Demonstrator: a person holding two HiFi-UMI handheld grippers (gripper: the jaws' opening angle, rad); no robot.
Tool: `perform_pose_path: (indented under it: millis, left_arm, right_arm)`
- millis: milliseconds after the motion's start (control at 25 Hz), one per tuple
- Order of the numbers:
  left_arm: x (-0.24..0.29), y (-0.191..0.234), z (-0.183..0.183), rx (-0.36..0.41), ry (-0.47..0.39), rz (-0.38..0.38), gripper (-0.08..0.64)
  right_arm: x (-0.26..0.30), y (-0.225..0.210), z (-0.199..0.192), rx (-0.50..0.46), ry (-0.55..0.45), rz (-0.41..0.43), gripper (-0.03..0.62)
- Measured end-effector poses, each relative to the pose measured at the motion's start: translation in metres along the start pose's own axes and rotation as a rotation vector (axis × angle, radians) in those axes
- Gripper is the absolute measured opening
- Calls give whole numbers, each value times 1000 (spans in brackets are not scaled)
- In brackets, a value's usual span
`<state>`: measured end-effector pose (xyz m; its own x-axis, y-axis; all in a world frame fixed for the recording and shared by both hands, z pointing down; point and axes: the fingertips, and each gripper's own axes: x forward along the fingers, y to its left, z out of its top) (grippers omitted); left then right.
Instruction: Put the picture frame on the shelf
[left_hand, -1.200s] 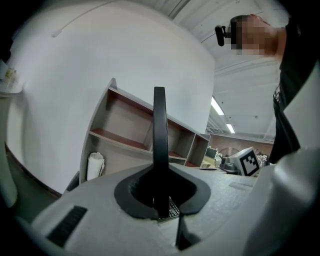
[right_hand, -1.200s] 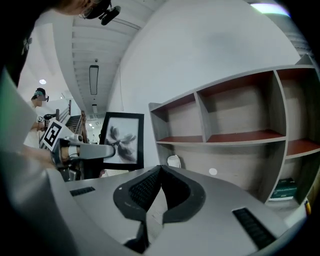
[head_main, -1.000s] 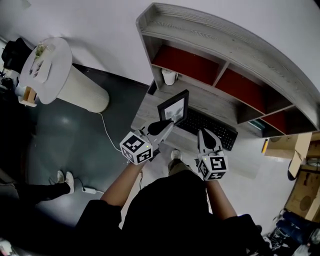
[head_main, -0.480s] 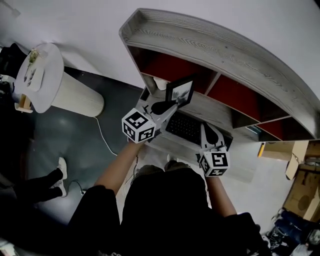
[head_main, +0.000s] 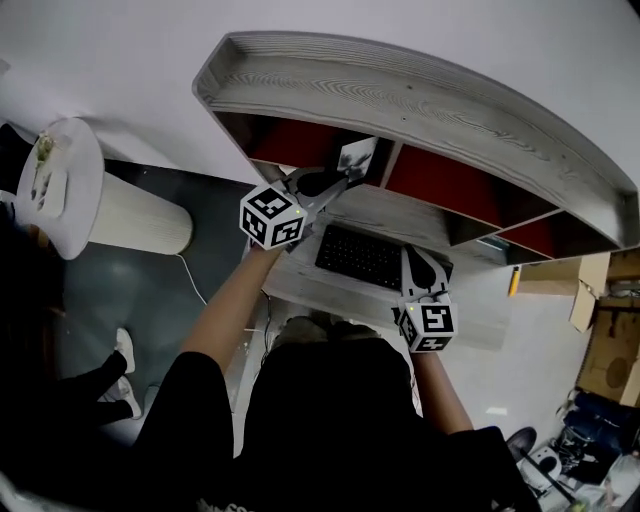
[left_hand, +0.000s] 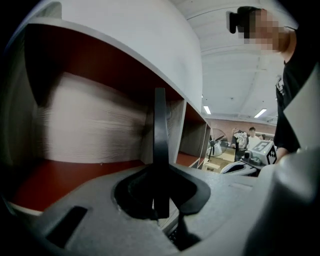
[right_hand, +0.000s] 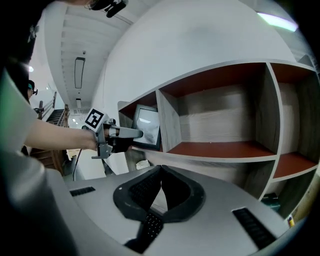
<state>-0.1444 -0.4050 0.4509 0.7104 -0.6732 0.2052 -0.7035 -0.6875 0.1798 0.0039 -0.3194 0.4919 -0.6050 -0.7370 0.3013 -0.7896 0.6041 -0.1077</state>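
Observation:
The black picture frame (head_main: 357, 160) is held upright at the mouth of the left red-lined compartment of the grey wooden shelf (head_main: 400, 90). My left gripper (head_main: 340, 180) is shut on its lower edge. In the left gripper view the frame (left_hand: 160, 130) stands edge-on between the jaws (left_hand: 160, 200), with the compartment floor (left_hand: 60, 175) just beyond. The right gripper view shows the frame (right_hand: 147, 125) beside the divider of the shelf (right_hand: 220, 150). My right gripper (head_main: 415, 268) is shut and empty over the keyboard (head_main: 365, 258).
The desk surface (head_main: 330, 290) lies under the shelf with the black keyboard on it. A round white table (head_main: 60, 180) stands at the left on the dark floor. Cardboard boxes (head_main: 600, 300) sit at the right. People stand far off (left_hand: 250, 137) in the room.
My left gripper has lifted the picture frame up from above the keyboard to the left shelf compartment. The right gripper has stayed over the keyboard.

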Motion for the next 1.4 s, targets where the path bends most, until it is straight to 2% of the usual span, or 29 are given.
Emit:
perform_pose_path:
  millis: [160,400,600,880,1040,1400]
  left_arm:
    - [16,15,5,-17,33,-7,44]
    - [34,34,-4,-92,103,1,46]
    - [40,49,-7,-75,175,46,48]
    - [52,57,3,-22,250,28,54]
    - [54,63,1,-20,278,39,66]
    - [58,92,1,22,298,119,181]
  right_arm:
    - [-19,-13,-15,37,23,-62,12]
    - [-37,-17,-19,54,25,-141,12]
    - [-41,-13,-19,88,15,-166,12]
    - [-47,-4,-15,121,-14,-197,12]
    - [-51,-4,-12,155,-36,-216,12]
    - [-56,-3,-13,171,-40,-254,12]
